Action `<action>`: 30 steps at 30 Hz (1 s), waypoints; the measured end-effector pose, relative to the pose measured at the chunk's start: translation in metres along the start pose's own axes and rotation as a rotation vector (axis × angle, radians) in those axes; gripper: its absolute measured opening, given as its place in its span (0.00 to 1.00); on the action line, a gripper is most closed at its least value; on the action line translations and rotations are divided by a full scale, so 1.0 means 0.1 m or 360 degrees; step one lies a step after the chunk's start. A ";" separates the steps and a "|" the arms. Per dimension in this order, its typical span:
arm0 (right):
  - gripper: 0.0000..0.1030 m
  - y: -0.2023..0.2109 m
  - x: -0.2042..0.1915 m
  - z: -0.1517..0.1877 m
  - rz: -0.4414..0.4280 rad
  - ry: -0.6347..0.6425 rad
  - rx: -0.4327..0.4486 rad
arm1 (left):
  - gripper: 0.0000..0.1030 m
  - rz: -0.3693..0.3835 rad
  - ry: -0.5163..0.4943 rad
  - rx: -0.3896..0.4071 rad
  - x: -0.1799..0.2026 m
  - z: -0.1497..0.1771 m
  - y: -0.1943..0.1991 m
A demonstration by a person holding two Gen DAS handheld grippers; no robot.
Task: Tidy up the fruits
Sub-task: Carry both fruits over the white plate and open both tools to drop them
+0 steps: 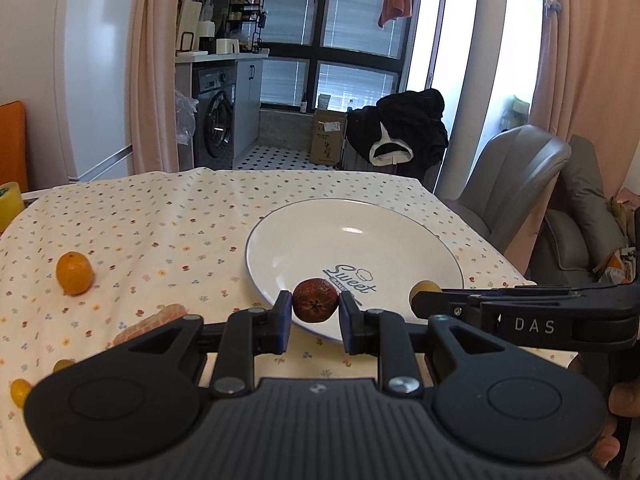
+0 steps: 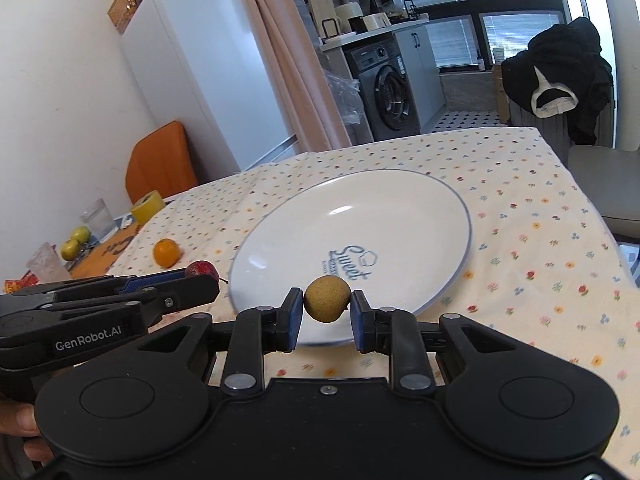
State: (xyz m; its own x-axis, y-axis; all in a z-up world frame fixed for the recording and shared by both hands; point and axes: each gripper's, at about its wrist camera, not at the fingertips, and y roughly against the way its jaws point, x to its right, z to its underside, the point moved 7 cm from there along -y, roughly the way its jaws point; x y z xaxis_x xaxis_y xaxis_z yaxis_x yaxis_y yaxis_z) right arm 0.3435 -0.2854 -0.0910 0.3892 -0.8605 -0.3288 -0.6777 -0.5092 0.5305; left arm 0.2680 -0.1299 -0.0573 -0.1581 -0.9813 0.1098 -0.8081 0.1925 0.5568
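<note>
The left gripper [image 1: 315, 308] is clamped on a small red fruit [image 1: 315, 300] above the plate's [image 1: 352, 240] six o'clock rim. The right gripper [image 2: 327, 308] pinches a tan round fruit [image 2: 327, 298] over the same near rim. An orange [image 1: 74, 273] sits on the tablecloth [image 1: 160, 220] at nine o'clock.

Orange [image 1: 74, 273] left of plate [image 1: 304, 240]
</note>
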 end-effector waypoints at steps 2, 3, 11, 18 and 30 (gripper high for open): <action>0.23 -0.03 0.04 -0.02 0.0009 -0.0003 -0.0004 | 0.23 0.0011 0.0002 -0.0019 0.02 -0.01 -0.08; 0.23 -0.04 0.06 -0.02 0.0011 -0.0001 -0.0005 | 0.23 0.0013 0.0004 -0.0027 0.03 -0.01 -0.12; 0.23 -0.15 0.10 0.00 0.0026 0.0025 -0.0037 | 0.23 0.0042 0.0006 -0.0084 0.08 0.00 -0.34; 0.27 -0.17 0.06 0.01 0.0043 0.0041 -0.0046 | 0.23 0.0038 0.0017 -0.0104 0.06 0.02 -0.36; 0.33 0.09 0.00 0.02 0.0083 0.0006 0.0026 | 0.36 -0.0008 0.0056 -0.0007 -0.06 -0.05 0.00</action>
State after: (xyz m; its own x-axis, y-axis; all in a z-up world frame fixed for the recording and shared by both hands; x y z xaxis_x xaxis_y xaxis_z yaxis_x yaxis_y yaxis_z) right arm 0.3362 -0.2900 -0.0884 0.3551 -0.8861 -0.2980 -0.7074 -0.4631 0.5340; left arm 0.2723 -0.1240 -0.0541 -0.1338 -0.9817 0.1358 -0.8061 0.1875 0.5613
